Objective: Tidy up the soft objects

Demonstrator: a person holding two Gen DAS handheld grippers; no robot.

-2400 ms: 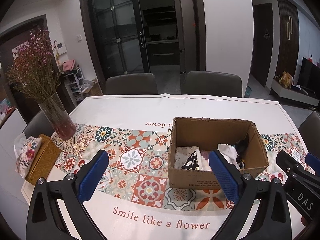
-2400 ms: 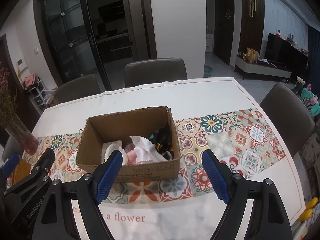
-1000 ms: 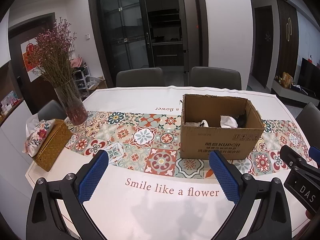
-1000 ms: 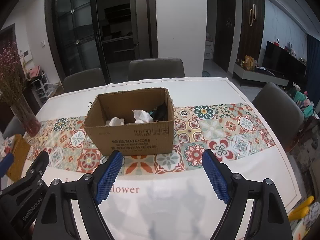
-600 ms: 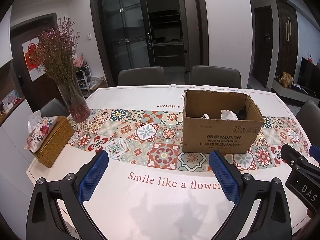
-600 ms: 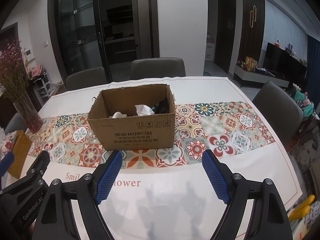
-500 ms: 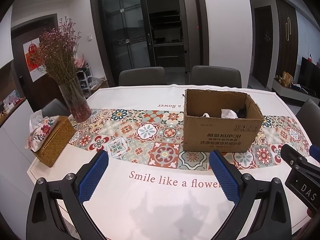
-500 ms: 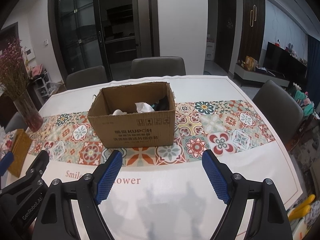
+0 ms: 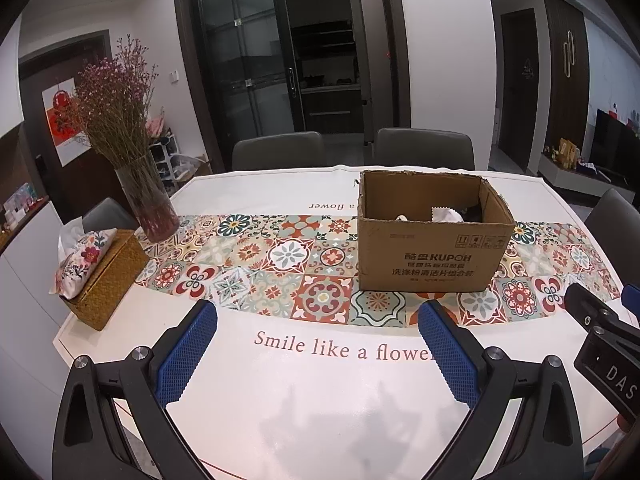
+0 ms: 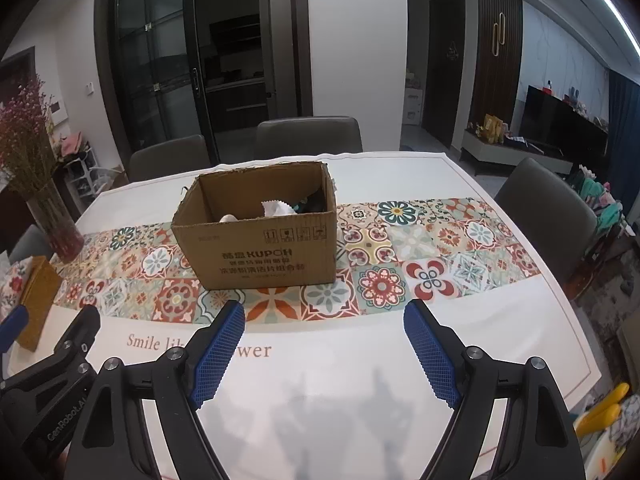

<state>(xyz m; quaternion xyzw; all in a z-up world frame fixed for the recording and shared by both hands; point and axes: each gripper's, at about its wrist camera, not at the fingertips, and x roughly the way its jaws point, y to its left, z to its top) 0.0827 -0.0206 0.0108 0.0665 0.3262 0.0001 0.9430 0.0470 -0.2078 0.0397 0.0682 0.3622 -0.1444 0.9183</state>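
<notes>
Left gripper point(image 9: 316, 340) and right gripper point(image 10: 324, 340), both spread wide and empty, have drawn back from the cardboard box point(image 9: 434, 256) to hover over the bare tabletop point(image 9: 320, 400). Soft cloths point(image 10: 276, 209) lie inside the box; sorting looks finished.

We are reading "KUPOH" on the cardboard box point(image 9: 434, 258), "Smile like a flower" on the tablecloth point(image 9: 320, 346), "DAS" on the right gripper's body point(image 9: 616, 376), and "GenRobot.AI" on the left gripper's body point(image 10: 66, 418).
</notes>
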